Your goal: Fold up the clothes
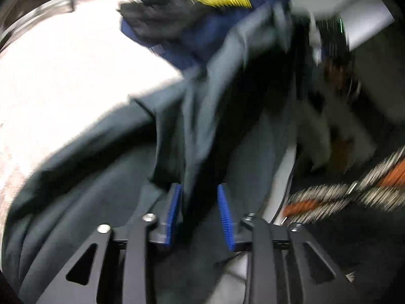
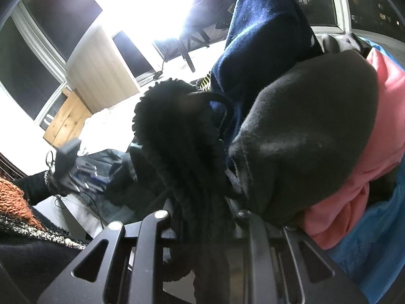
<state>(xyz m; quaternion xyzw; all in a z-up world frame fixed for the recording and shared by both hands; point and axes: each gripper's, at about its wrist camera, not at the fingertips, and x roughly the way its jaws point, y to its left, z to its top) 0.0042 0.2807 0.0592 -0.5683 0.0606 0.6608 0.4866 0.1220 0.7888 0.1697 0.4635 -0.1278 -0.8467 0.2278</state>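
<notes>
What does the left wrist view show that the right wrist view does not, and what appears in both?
Only the left wrist view shows the left tongs with blue ribbed pads apart around a fold of dark grey cloth. Only the right wrist view shows the right tongs shut on a black ribbed knit garment, a black fleece garment and a pink garment. Both show the navy blue garment and the white table.
</notes>
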